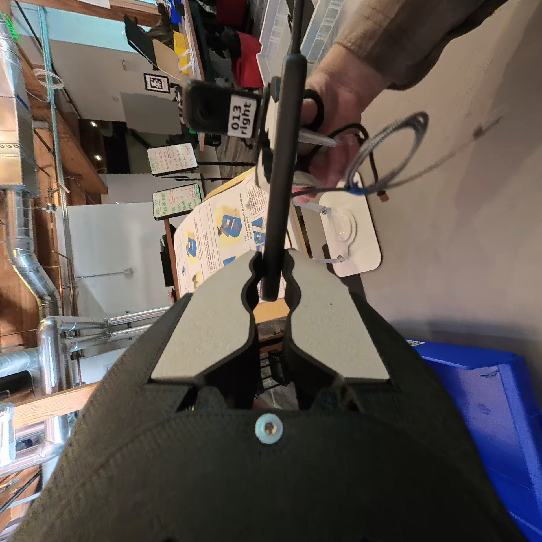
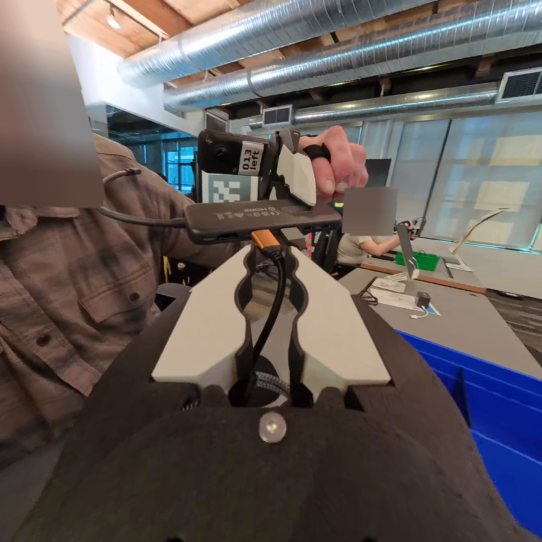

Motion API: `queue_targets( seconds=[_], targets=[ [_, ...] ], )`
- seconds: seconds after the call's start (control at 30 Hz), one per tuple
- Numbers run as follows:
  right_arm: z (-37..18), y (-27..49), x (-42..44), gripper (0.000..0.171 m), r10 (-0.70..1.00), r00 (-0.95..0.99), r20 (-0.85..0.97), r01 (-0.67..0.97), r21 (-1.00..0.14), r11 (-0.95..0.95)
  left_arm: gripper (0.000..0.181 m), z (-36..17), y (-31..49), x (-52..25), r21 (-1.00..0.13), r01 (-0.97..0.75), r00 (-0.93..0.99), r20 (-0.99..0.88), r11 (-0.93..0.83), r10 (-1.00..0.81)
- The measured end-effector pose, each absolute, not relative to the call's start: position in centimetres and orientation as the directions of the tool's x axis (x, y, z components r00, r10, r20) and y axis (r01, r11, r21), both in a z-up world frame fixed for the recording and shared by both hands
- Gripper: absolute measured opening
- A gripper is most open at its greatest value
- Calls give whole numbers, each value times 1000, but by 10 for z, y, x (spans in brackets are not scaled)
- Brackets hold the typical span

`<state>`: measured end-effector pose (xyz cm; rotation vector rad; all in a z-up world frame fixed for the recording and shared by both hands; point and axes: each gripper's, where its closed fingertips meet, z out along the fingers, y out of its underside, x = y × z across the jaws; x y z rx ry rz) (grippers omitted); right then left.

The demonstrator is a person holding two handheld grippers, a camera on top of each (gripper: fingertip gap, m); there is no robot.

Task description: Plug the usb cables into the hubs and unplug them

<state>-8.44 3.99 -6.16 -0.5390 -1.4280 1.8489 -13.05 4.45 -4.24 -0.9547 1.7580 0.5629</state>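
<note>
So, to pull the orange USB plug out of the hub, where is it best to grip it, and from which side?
Probably grip the orange plug on its metal shell, right below the hub, not on the black cable. Come from below, along the cable: the plug points up into the hub's edge, and the right gripper already straddles it there.

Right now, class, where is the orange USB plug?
In the right wrist view the orange USB plug sits centre frame, at the underside of the dark hub, just beyond the right tool tips.

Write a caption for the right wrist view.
Right gripper holds an orange-tipped USB cable in the hub, which the left gripper grips.
</note>
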Motion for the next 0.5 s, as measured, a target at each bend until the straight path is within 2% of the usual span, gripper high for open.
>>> queue_targets(
  seconds=[0.37,0.5],
  targets=[
    [-52,34,-76,12,668,-738,100,-348,-903,-250,13,-39,46,-126,-69,-797,-158,-935,599,-318],
    [-46,34,-70,22,609,-791,60,-334,-877,-346,13,-37,48,-126,-41,-799,-169,-942,600,-290]
  ],
)
